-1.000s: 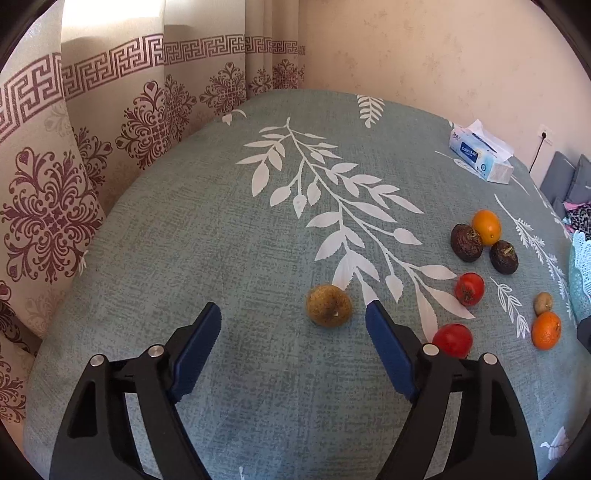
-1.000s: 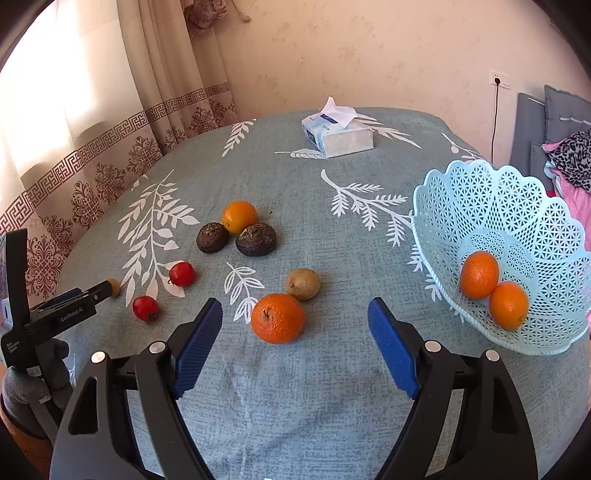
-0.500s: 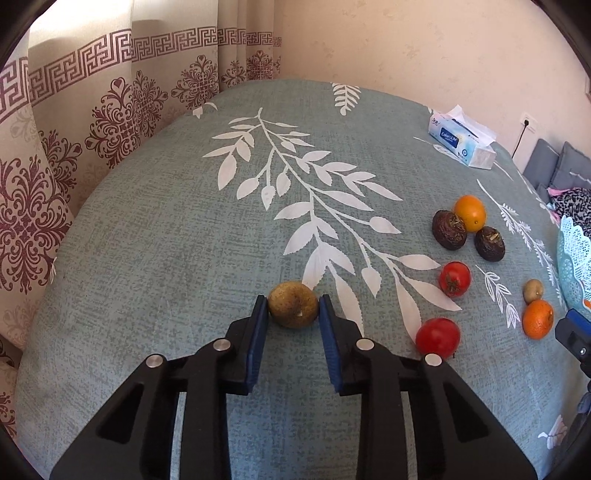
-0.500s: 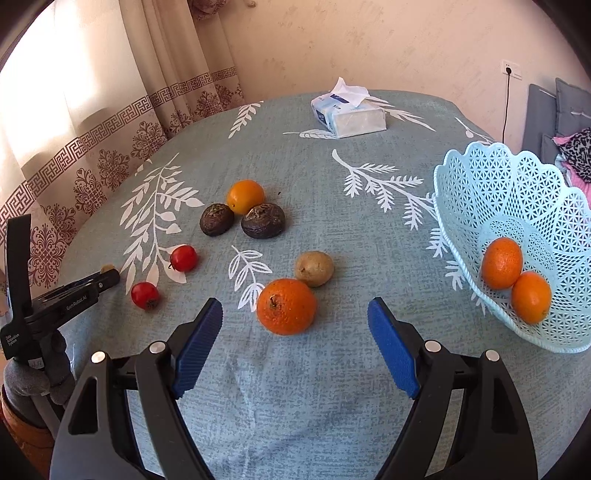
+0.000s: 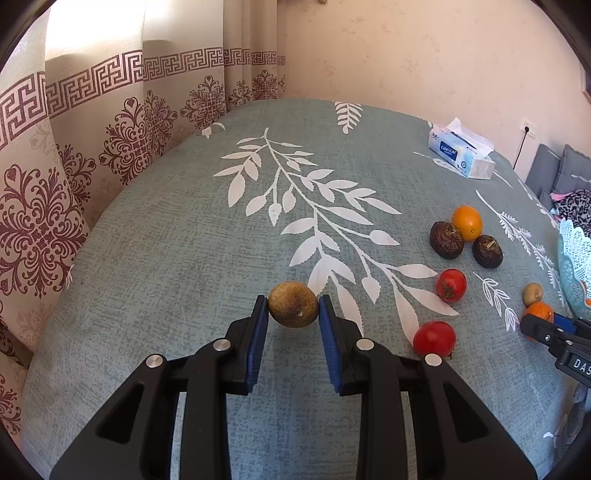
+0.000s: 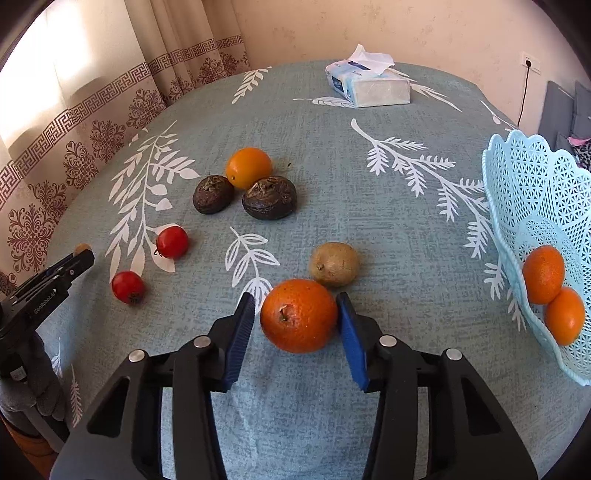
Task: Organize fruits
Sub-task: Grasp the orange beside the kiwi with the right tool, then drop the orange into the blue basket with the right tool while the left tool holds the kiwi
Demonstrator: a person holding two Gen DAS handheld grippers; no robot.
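Sunlight is glowing through the patterned curtain [image 5: 110, 122] on the left, a beige wall [image 5: 424, 55] is running behind, and a socket [image 6: 529, 62] with a cord is sitting beside grey cushions [image 5: 557, 173].

tissue box [image 6: 369, 86] sitting at my table's far end | patterned curtain [image 5: 92, 140] hanging along left | wall socket [image 5: 527, 128] showing

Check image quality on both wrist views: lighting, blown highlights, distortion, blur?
Left wrist: the sunlit curtain is blown out at the top left; strong fisheye bends the table edge; the brown fruit in the left gripper is sharp. Right wrist: the curtain is overexposed again; the orange casts a soft shadow; the basket stretches at the rim; no motion blur.
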